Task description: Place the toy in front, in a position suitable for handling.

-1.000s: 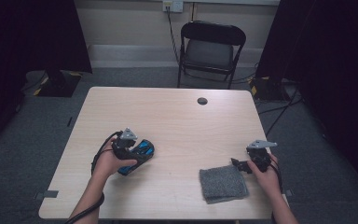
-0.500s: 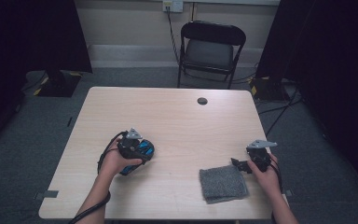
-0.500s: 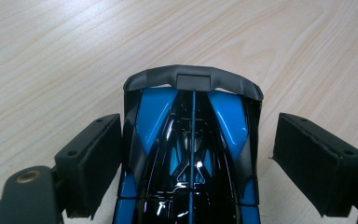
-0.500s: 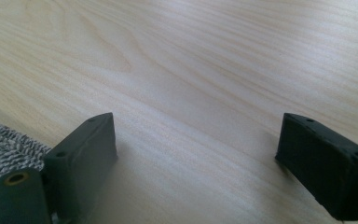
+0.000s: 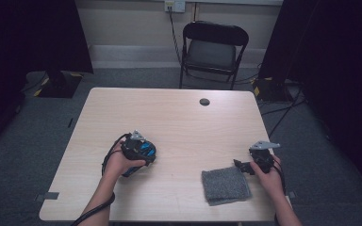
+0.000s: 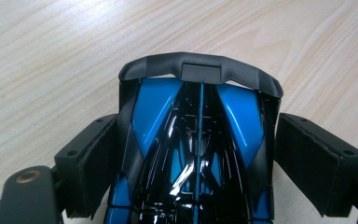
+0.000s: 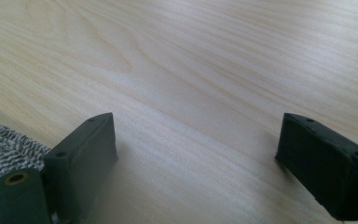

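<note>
A glossy blue and black toy car (image 6: 198,140) lies on the wooden table (image 5: 179,122), left of centre. My left gripper (image 6: 198,158) straddles it from behind, one pad against each flank, so it is shut on the car. From above, the left gripper (image 5: 139,151) covers most of the toy car (image 5: 147,149). My right gripper (image 7: 196,158) stands open over bare wood, with nothing between its jaws. A grey cloth (image 5: 225,184) lies flat near the front edge, just left of the right gripper (image 5: 245,165).
A small dark round cap (image 5: 204,101) sits in the tabletop near the far edge. A black folding chair (image 5: 212,52) stands behind the table. The cloth's edge (image 7: 4,140) shows beside my right gripper's left jaw.
My left hand has slid the gripper to the right over the toy car, so the jaws now hold its sides. The right hand and the cloth have stayed in place.
</note>
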A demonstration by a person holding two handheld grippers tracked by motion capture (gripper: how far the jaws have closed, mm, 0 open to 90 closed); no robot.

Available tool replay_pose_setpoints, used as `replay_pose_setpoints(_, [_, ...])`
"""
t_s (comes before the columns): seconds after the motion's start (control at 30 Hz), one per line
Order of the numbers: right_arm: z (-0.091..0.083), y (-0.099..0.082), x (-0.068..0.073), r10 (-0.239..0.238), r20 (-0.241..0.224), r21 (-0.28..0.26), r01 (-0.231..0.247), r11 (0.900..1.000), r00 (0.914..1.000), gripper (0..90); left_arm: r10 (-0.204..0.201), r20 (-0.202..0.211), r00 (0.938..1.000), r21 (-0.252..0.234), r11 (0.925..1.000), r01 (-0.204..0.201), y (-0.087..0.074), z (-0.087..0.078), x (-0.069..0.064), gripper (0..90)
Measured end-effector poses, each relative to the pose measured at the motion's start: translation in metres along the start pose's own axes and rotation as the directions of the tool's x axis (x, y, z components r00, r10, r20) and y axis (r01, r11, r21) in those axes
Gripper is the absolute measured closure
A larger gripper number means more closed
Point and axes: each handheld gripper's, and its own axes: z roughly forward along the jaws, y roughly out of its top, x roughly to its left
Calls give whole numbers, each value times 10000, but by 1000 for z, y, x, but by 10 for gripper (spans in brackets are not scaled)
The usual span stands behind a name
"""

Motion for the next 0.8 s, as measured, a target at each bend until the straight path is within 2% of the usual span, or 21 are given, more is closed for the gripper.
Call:
replay_pose_setpoints(0.07, [0,0,0,0,-1,1,0,10000,10000,108,-138,18,9999,-116,9998,139,1,1,0,155])
replay_pose_setpoints(0.27, [0,0,0,0,-7,-5,0,10000,10000,108,-171,-122,9998,-193,9997,169,-1,2,0,167])
replay_pose_setpoints(0.4, [0,0,0,-11,-9,-9,11,10000,10000,108,144,-399,9991,-133,9998,-150,0,2,-2,206])
replay_pose_setpoints(0.73, [0,0,0,-10,-10,-5,10,10000,10000,108,260,-722,9971,74,9996,-255,3,2,-6,244])
replay_pose_setpoints(0.8, [0,0,0,-6,-11,-2,6,10000,10000,108,168,-721,9973,45,9999,-165,3,3,-7,246])
